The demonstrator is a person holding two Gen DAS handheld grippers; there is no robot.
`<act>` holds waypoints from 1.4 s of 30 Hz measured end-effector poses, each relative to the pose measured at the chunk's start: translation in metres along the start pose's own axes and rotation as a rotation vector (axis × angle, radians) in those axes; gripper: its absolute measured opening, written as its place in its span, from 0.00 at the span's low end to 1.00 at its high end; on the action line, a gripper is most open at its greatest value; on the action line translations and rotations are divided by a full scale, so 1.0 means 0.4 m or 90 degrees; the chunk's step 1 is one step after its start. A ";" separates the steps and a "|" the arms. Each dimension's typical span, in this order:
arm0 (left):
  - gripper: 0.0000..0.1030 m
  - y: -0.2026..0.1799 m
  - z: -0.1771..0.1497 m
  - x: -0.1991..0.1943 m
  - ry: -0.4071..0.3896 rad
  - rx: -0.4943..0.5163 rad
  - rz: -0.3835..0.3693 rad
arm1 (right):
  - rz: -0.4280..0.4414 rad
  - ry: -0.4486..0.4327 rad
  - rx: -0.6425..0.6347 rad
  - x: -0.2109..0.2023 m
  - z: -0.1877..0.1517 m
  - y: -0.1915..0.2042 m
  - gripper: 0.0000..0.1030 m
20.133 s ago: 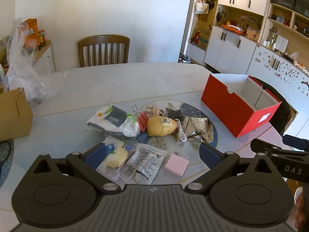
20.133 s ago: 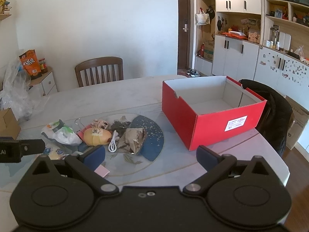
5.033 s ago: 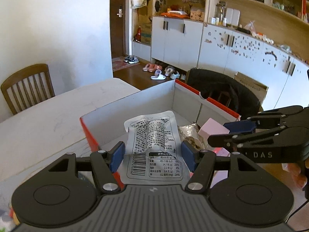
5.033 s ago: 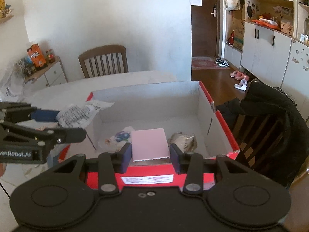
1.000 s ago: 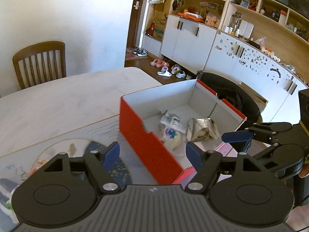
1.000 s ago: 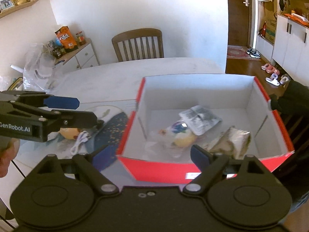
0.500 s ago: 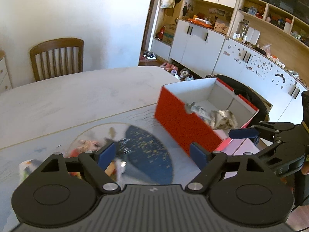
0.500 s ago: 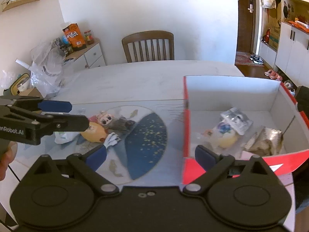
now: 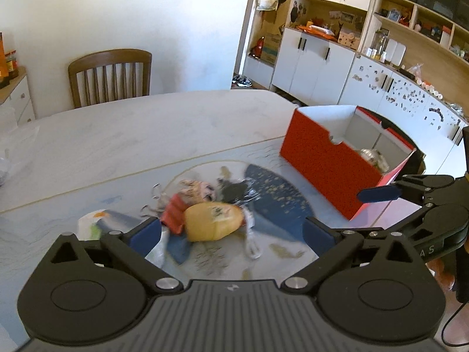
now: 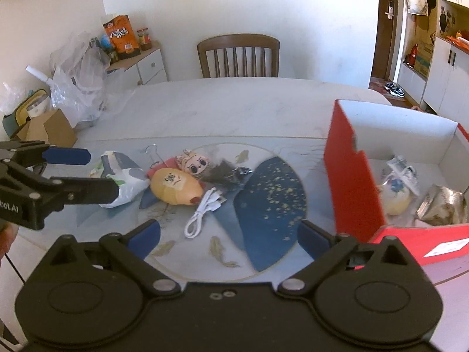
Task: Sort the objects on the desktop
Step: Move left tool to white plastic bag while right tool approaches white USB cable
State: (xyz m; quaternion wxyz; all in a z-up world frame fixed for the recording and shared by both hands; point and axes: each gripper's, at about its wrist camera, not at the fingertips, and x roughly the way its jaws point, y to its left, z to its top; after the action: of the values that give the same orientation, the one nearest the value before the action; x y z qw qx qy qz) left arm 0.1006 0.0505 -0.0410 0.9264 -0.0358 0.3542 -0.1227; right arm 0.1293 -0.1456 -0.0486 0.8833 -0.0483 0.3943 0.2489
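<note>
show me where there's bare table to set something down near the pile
Bare: the table stretch between the chair and the pile, and the blue patch between the white cable and red box. Crowded: around the yellow toy.

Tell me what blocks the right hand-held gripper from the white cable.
Nothing visible does. The right hand-held gripper is open, and the white cable lies on bare table just ahead, with the yellow toy beside it.
</note>
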 end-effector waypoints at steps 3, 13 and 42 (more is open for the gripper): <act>1.00 0.035 -0.015 0.008 0.005 -0.003 0.007 | -0.009 0.003 0.000 0.030 -0.006 0.025 0.97; 1.00 0.140 -0.044 0.040 0.002 0.003 0.054 | -0.039 0.013 0.006 0.121 -0.017 0.077 0.96; 1.00 0.365 -0.050 0.188 0.069 -0.020 -0.002 | -0.054 0.064 -0.020 0.280 0.013 0.121 0.75</act>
State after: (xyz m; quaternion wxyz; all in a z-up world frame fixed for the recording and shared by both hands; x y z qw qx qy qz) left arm 0.1708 0.1733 -0.1270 0.9050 -0.0443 0.4056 -0.1202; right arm 0.1730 -0.0571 -0.1206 0.8713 -0.0914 0.4315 0.2150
